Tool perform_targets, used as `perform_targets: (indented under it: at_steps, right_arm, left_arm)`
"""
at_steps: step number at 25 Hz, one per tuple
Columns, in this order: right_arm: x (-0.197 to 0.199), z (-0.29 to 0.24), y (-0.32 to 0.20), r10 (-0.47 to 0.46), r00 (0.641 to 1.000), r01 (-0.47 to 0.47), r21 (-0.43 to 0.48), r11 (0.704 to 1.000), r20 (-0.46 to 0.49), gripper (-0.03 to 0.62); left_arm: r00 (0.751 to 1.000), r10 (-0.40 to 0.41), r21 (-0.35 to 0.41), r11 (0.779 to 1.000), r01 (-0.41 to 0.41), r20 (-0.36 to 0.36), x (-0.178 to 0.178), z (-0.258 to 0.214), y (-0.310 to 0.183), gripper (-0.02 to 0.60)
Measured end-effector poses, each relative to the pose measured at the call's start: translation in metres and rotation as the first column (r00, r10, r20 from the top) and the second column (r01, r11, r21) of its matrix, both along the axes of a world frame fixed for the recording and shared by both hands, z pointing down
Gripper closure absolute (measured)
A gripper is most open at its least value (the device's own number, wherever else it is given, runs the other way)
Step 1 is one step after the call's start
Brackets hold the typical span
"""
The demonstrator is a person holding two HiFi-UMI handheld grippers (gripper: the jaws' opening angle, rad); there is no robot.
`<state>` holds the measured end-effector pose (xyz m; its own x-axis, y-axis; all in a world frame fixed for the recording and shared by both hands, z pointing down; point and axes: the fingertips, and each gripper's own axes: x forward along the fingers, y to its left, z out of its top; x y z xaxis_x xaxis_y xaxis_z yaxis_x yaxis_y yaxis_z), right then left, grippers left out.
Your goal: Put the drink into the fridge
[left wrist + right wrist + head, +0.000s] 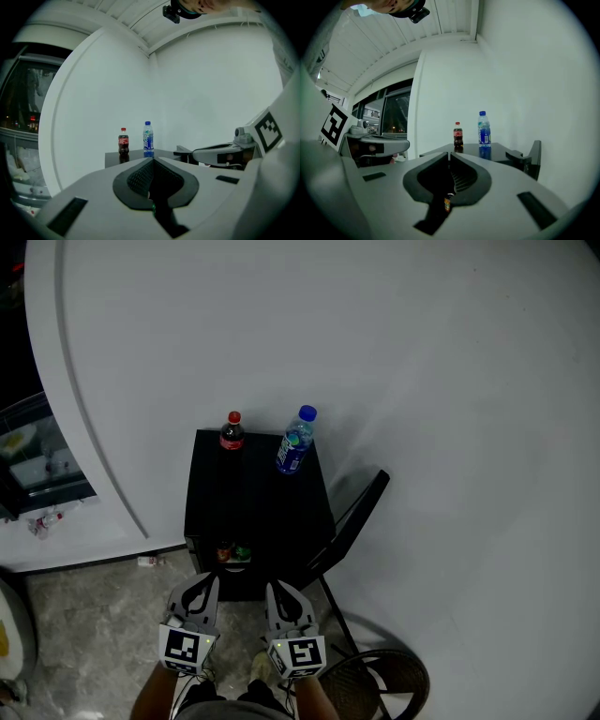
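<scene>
From where I sit, the job has not begun. Both drinks stand on top of the black fridge (pixel 253 507), against the white wall: a cola bottle (pixel 232 431) on the left and a blue bottle (pixel 295 441) to its right, upright and a little apart. The task does not say which one goes in, so I count either as a candidate. The fridge door (pixel 354 514) looks swung out to the right, so I judge the opening step already done. I can make out small orange and green things (pixel 232 553) in the open front, too small to name. My left gripper (pixel 201 581) and right gripper (pixel 279 590) hang side by side low in front of the fridge, well short of the bottles. In each gripper view the jaws are pressed together with nothing pinched between them, and both bottles sit far beyond the tips. Everything is left to do: spread one pair of tongs, reach up to the fridge top, close on a bottle's body, bring it down and forward into the compartment, set it upright and let go. Closing the door may follow.
</scene>
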<state>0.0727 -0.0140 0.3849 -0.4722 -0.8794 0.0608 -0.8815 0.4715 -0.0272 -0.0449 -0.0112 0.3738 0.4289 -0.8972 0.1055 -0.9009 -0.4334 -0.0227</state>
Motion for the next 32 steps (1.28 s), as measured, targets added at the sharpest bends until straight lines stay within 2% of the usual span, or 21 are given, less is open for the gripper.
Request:
perform_targets:
  at_steps: [8,11,16,20,26,32]
  right_arm:
    - [-0.022,-0.007,-0.013,0.004,1.000,-0.004,0.016,1.000,0.001,0.559]
    - [-0.033,-0.009,-0.017,0.023,1.000,-0.023,0.019,1.000,-0.001,0.559]
    - [-0.052,-0.011,-0.022,0.076,0.997,-0.075,0.033,0.997,-0.013,0.559]
    - [-0.063,-0.016,-0.030,0.111,0.994,-0.111,0.035,0.993,-0.017,0.559]
    - [-0.079,-0.024,-0.063,0.100,0.995,-0.099,0.045,0.994,-0.026,0.559]
    - [-0.084,-0.034,-0.124,0.058,0.998,-0.057,0.068,0.996,-0.019,0.559]
  left_arm:
    - [1.000,0.001,0.007,1.000,-0.001,-0.017,-0.025,-0.007,-0.013,0.578]
    - [0.999,0.027,0.020,0.999,-0.027,-0.025,-0.036,-0.014,-0.019,0.578]
    - [0.997,0.079,0.045,0.996,-0.079,0.000,-0.060,-0.017,-0.022,0.578]
    - [0.994,0.113,0.038,0.993,-0.112,-0.008,-0.078,-0.018,-0.030,0.578]
    - [0.995,0.094,0.041,0.995,-0.093,-0.019,-0.097,-0.020,-0.061,0.578]
    - [0.999,0.036,0.048,0.998,-0.035,-0.032,-0.105,-0.023,-0.114,0.578]
